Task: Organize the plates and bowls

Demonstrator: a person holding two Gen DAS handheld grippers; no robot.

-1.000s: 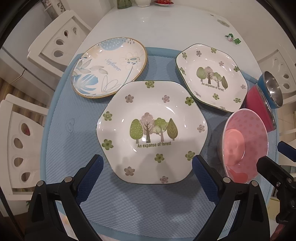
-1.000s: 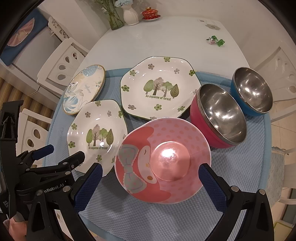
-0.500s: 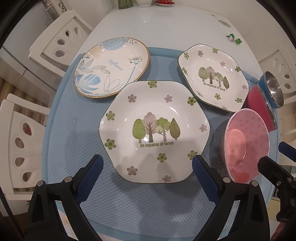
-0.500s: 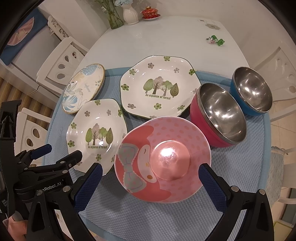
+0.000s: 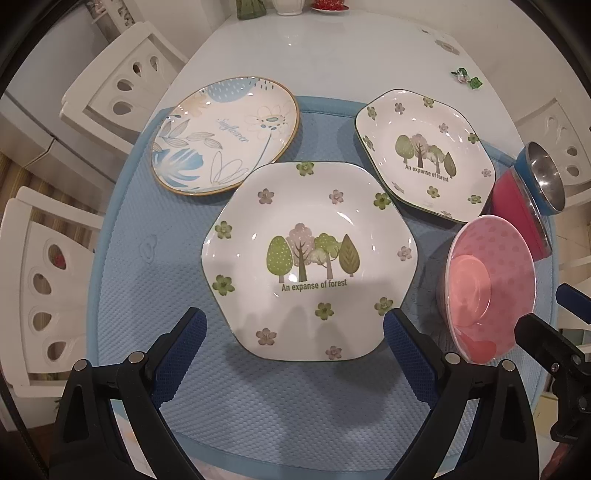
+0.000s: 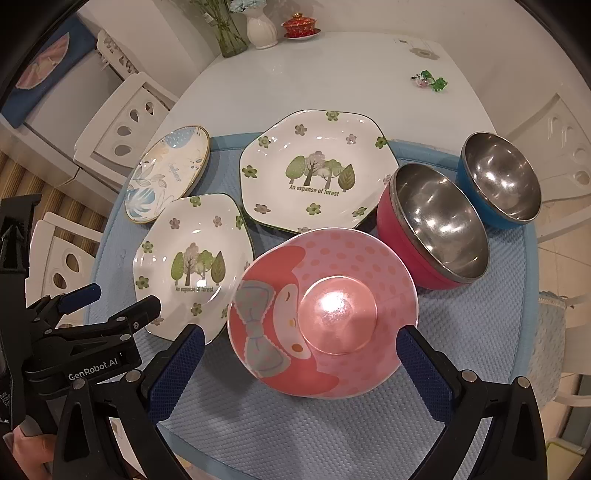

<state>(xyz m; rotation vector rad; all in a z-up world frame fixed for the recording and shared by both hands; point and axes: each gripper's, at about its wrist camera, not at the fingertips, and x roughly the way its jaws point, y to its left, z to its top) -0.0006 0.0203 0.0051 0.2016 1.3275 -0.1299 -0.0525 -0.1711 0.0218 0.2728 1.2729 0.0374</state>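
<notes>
My left gripper (image 5: 295, 325) is open, its fingers on either side of the near edge of a hexagonal forest-print plate (image 5: 310, 258), slightly above the mat. A second forest-print plate (image 5: 424, 155) lies at the back right and a round blue-flower plate (image 5: 225, 134) at the back left. My right gripper (image 6: 301, 339) is open around the near side of a pink cartoon bowl (image 6: 325, 310). Behind that bowl stand a red steel-lined bowl (image 6: 436, 225) and a blue steel-lined bowl (image 6: 498, 177). The left gripper (image 6: 92, 314) shows at the left of the right wrist view.
All the dishes rest on a blue textured mat (image 5: 147, 295) on a white table (image 6: 314, 74). White chairs (image 5: 122, 85) stand to the left and right. A vase (image 6: 262, 29), a red lidded cup (image 6: 301, 26) and a small green trinket (image 6: 430, 81) sit at the far end.
The left wrist view has drifted slightly, so the near forest plate sits a little more to the right and more of the far table shows. The right gripper and the dishes have barely moved.
</notes>
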